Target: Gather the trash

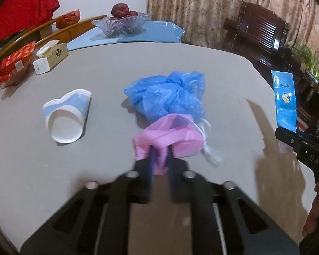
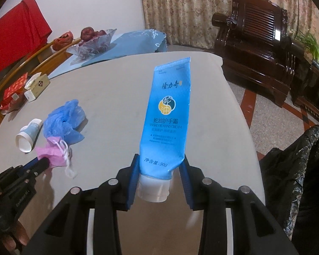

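My left gripper is shut on a pink face mask with white ear loops, over the grey table. Behind the mask lies a crumpled blue plastic bag. A paper cup lies on its side to the left. My right gripper is shut on a blue hand cream tube, held upright, cap down, above the table's right part. The tube and right gripper also show at the right edge of the left wrist view. The mask, bag and cup show at left in the right wrist view.
A black trash bag stands open beside the table at right. A tissue box, a red packet and a glass fruit bowl sit at the far left and back. A dark wooden armchair stands beyond the table.
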`<act>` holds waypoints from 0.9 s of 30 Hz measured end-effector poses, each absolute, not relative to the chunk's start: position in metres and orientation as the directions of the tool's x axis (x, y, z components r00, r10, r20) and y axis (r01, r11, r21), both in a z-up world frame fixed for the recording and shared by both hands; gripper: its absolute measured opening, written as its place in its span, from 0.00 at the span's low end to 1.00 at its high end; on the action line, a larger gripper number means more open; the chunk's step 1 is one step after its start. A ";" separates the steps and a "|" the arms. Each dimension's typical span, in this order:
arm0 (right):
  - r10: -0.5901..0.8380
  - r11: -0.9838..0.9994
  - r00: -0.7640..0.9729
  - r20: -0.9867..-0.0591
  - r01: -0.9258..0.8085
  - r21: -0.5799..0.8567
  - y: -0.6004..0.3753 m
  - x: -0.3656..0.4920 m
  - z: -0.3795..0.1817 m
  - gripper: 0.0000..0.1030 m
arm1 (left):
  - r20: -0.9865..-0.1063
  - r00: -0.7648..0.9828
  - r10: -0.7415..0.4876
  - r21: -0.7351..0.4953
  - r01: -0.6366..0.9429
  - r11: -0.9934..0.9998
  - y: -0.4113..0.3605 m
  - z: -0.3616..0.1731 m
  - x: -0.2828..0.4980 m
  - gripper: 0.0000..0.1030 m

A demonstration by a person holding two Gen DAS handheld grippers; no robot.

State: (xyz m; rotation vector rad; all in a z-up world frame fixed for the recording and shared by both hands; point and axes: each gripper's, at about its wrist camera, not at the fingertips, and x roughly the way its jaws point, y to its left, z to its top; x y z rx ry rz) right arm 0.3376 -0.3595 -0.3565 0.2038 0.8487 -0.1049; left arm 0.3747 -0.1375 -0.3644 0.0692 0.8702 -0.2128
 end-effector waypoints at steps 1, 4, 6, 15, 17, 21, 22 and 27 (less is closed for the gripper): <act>-0.010 0.976 0.657 -0.754 0.172 0.137 -0.359 0.337 -0.356 0.36 | -0.764 0.626 -0.155 -0.024 0.213 0.977 -0.137 -0.363 0.374 0.05; -0.012 0.976 0.658 -0.753 0.172 0.135 -0.357 0.335 -0.353 0.36 | -0.760 0.630 -0.163 -0.031 0.214 0.976 -0.135 -0.358 0.372 0.02; -0.013 0.977 0.661 -0.750 0.169 0.133 -0.356 0.333 -0.349 0.36 | -0.748 0.642 -0.169 -0.036 0.214 0.976 -0.133 -0.350 0.368 0.02; -0.021 0.981 0.686 -0.727 0.154 0.117 -0.348 0.318 -0.322 0.36 | -0.711 0.682 -0.171 -0.043 0.200 0.979 -0.131 -0.312 0.341 0.02; -0.023 0.982 0.693 -0.721 0.150 0.113 -0.348 0.314 -0.315 0.36 | -0.707 0.686 -0.173 -0.042 0.203 0.978 -0.131 -0.308 0.335 0.02; -0.023 0.983 0.704 -0.710 0.147 0.113 -0.346 0.307 -0.300 0.36 | -0.700 0.693 -0.169 -0.039 0.199 0.979 -0.128 -0.298 0.329 0.02; -0.025 0.983 0.706 -0.707 0.146 0.112 -0.345 0.306 -0.297 0.36 | -0.698 0.696 -0.167 -0.038 0.197 0.980 -0.127 -0.296 0.328 0.02; -0.030 0.986 0.720 -0.694 0.136 0.099 -0.344 0.290 -0.279 0.36 | -0.684 0.711 -0.163 -0.031 0.196 0.980 -0.128 -0.281 0.316 0.02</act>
